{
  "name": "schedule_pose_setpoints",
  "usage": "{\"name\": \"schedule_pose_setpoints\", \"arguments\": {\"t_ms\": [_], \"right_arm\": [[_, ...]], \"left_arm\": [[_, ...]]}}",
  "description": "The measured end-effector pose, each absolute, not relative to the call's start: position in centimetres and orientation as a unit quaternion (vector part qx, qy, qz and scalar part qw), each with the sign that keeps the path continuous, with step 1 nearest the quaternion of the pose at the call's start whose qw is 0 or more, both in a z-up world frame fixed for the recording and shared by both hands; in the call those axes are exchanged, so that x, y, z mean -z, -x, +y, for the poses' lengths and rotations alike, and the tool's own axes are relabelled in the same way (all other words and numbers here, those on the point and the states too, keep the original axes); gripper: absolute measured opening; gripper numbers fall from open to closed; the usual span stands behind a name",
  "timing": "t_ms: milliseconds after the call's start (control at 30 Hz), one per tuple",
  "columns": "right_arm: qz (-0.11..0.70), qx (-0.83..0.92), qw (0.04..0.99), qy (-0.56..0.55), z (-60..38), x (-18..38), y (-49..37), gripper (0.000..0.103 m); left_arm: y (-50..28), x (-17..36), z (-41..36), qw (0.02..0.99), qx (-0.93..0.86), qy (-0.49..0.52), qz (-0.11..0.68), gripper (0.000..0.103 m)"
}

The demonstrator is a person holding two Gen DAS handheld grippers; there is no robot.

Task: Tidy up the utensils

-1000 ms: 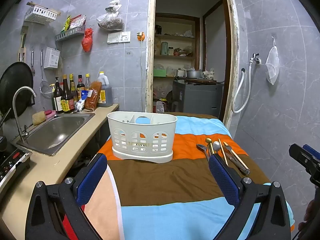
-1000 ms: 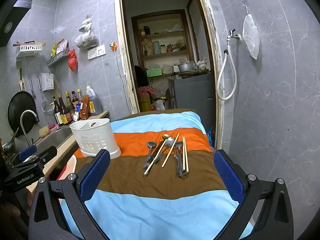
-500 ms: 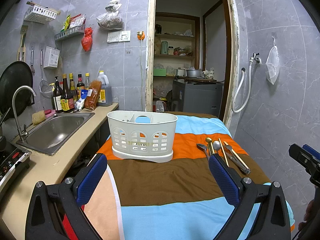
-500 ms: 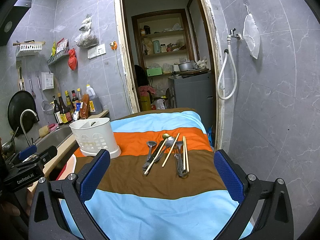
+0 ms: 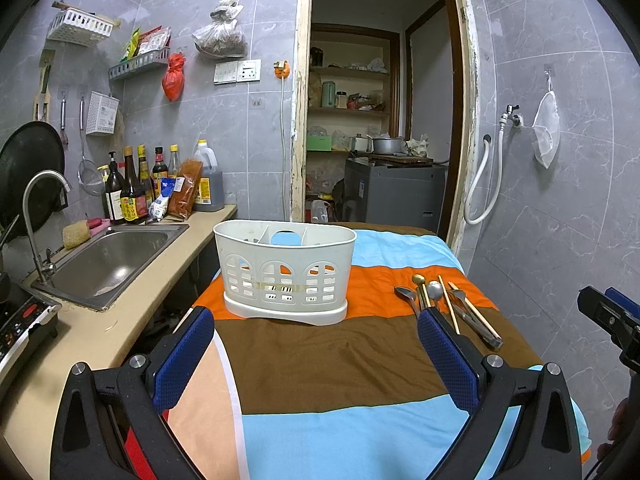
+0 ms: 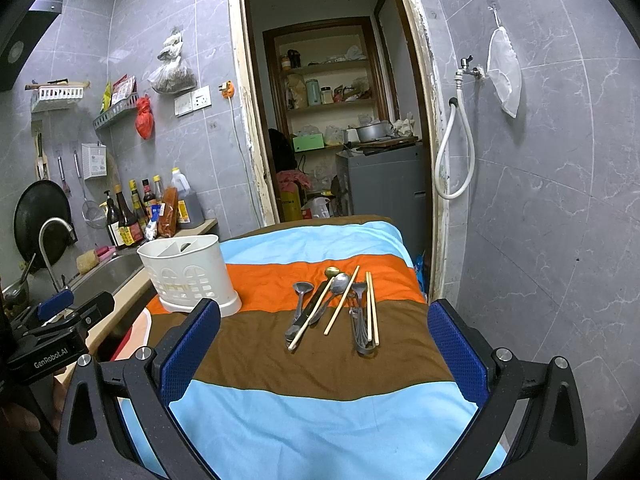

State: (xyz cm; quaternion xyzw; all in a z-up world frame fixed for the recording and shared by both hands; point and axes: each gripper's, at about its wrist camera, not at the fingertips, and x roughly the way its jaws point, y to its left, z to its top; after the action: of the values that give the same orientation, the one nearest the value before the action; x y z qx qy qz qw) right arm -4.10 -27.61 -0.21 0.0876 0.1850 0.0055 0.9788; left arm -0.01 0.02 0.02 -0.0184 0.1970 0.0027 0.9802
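I count one white utensil caddy (image 6: 188, 276) on the striped cloth, with three arched panels on its near face. Beside it lies one pile of cutlery: four wooden chopsticks (image 6: 342, 300), one gold-bowled spoon (image 6: 331, 271), two silver spoons (image 6: 341, 282) that I can make out, and darker metal pieces (image 6: 362, 334) I cannot count. Against the wall I see roughly six sauce bottles (image 5: 132, 196), and one jug (image 5: 208, 184).

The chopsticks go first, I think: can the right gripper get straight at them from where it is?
Probably yes. The right gripper is open, and the chopsticks lie uncovered on the cloth ahead of it, with nothing between.
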Motion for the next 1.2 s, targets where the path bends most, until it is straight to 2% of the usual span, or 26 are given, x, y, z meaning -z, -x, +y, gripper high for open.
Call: {"name": "schedule_pose_setpoints", "arguments": {"t_ms": [800, 1200], "right_arm": [[0.188, -0.005, 0.978, -0.087, -27.2, -0.1, 3.2, 0.102], [0.189, -0.003, 0.978, -0.086, -27.3, -0.2, 2.6, 0.102]], "left_arm": [[0.0, 0.0, 0.0, 0.980, -0.002, 0.019, 0.199, 0.102], [-1.6, 2.2, -1.2, 0.980, 0.000, 0.018, 0.199, 0.102]]}}
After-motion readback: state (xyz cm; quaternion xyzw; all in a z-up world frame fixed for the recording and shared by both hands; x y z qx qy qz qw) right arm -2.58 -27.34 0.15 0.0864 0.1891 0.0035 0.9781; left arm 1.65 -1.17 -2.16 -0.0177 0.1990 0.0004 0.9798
